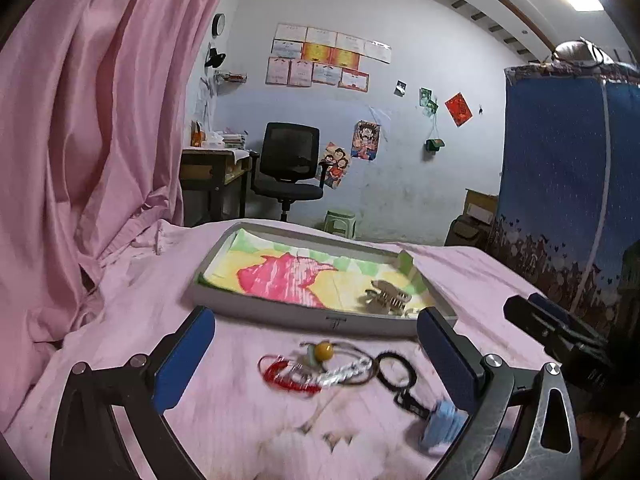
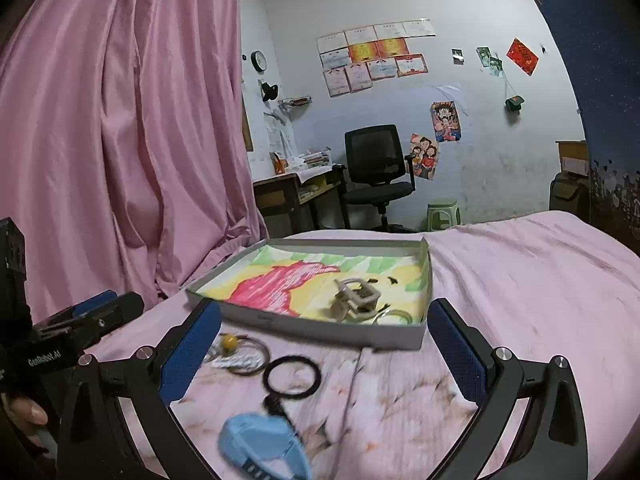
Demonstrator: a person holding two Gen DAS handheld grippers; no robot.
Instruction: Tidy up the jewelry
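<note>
On the bed (image 1: 180, 280), both grippers' jaws gape empty over loose bracelets (image 1: 320, 368), seemingly ready to move them into the tray (image 1: 280, 308)

Left wrist view: you are looking low along the bed toward the far wall. Right wrist view: likewise, from further right. Both are sharing the tray (image 1: 304, 312) (image 2: 320, 332), near, and chair (image 1: 290, 160) (image 2: 376, 164).

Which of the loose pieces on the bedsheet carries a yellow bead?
The thin hoop bracelet nearest the tray, lying between the red coil and the black ring; no other piece shows a yellow bead.
</note>
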